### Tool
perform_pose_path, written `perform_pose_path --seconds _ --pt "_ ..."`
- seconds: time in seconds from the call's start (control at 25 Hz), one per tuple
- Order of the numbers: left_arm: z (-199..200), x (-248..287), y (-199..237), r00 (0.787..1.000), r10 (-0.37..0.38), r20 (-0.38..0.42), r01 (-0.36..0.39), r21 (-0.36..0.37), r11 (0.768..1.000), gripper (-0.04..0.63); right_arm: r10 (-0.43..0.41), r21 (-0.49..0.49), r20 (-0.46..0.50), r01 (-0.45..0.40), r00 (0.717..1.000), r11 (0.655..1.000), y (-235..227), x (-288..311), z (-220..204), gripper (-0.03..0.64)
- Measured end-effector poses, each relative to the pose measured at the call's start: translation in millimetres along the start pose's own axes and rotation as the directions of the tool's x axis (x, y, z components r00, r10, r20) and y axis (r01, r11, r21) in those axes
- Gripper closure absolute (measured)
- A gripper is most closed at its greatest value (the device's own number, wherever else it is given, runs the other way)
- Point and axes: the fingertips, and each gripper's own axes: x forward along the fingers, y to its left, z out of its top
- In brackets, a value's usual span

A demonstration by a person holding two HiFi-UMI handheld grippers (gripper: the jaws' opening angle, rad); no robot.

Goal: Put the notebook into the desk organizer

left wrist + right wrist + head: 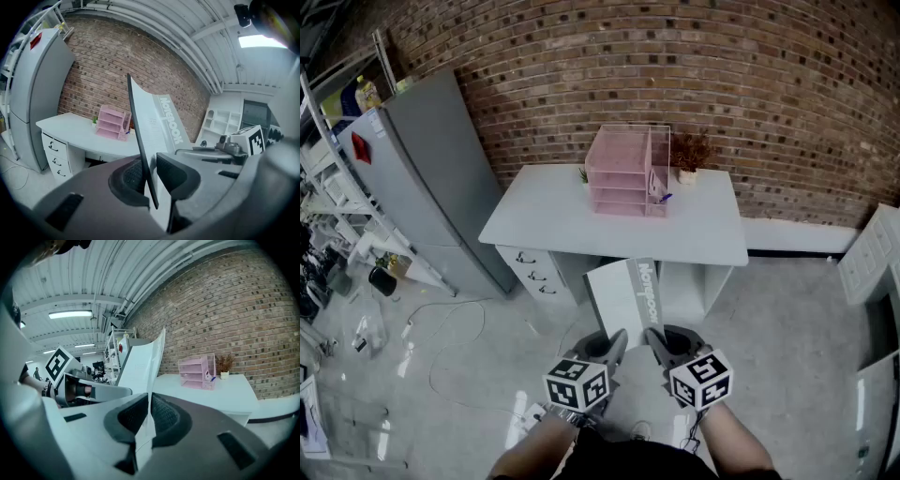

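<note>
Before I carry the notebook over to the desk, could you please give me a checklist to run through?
1. Grip of the left tool on the notebook: ok, jaws shut on its near edge.
2. Grip of the right tool on the same edge: ok.
3. The desk organizer upright on the desk, shelves facing us: ok.
4. Shelves free: ok, they look empty; the side slot holds something small.
5. Notebook fits a shelf: cannot tell.
6. The plant away from the shelf fronts: ok.
</note>
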Motion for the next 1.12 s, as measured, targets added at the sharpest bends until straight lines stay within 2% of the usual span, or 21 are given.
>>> perform_pose_path --seconds 0.56,0.88,1.12 --pt "3.6 -2.3 15.5 1.0 0.003 -0.003 -0.003 -0.009 1.0 0.545 0.008 -0.003 -0.006 -0.008 1.0 1.0 4.4 15.7 1.2 0.588" --pt "11.0 -10.2 46.4 1.0 -0.007 0.003 0.007 -0.025 1.0 0.545 0.017 -0.033 -0.034 -0.019 0.999 0.999 17.2 46.2 6.8 0.584" --pt "24.2 -15.9 86.5 1.0 -0.025 0.005 0.025 -0.031 0.999 0.545 0.006 -0.035 -0.042 -0.008 0.999 0.999 29.5 86.4 16.0 0.584"
